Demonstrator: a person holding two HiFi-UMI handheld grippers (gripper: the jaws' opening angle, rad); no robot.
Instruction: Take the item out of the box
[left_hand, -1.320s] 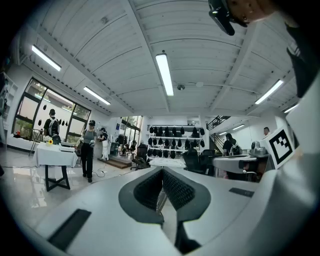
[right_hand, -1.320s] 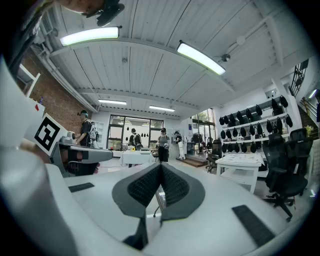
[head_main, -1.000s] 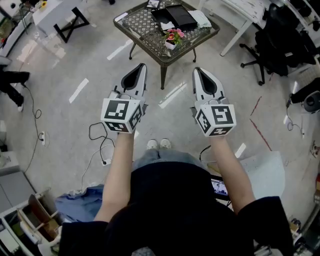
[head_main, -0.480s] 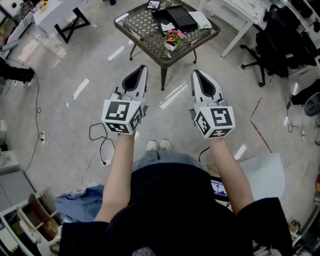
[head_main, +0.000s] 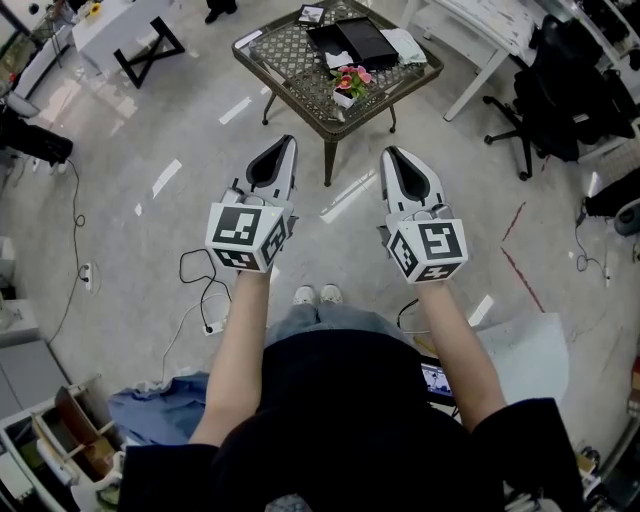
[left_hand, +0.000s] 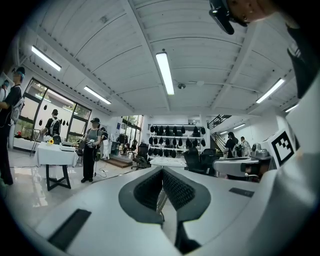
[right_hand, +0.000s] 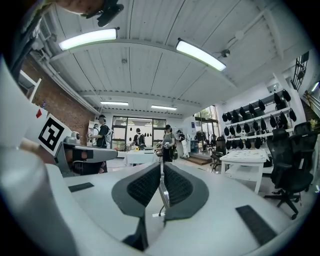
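No legible text, brand, number or sign in any view. Only black-and-white square marker patterns, on the left marker cube (head_main: 243, 234) of the left gripper (head_main: 284, 142) and the right marker cube (head_main: 428, 250) of the right gripper (head_main: 389, 153); these do not read as characters.

Quick layout rundown, looking down from the head cam

Left hand-held gripper (head_main: 284, 145) and right hand-held gripper (head_main: 391, 153) sit side by side with a gap between them, both out over the floor (head_main: 130, 230) in front of the person. The surface (head_main: 290, 60) is straight ahead, just past their tips. On it, the box (head_main: 352, 38) lies toward the far side, a flower pot (head_main: 346, 84) is at the near edge in front of the box, and a cloth (head_main: 404, 43) lies right of the box. An office chair (head_main: 545, 85) is off to the right and another table (head_main: 118, 28) is far left. Cables (head_main: 195, 285) trail on the floor left of the person's shoes (head_main: 317, 293).
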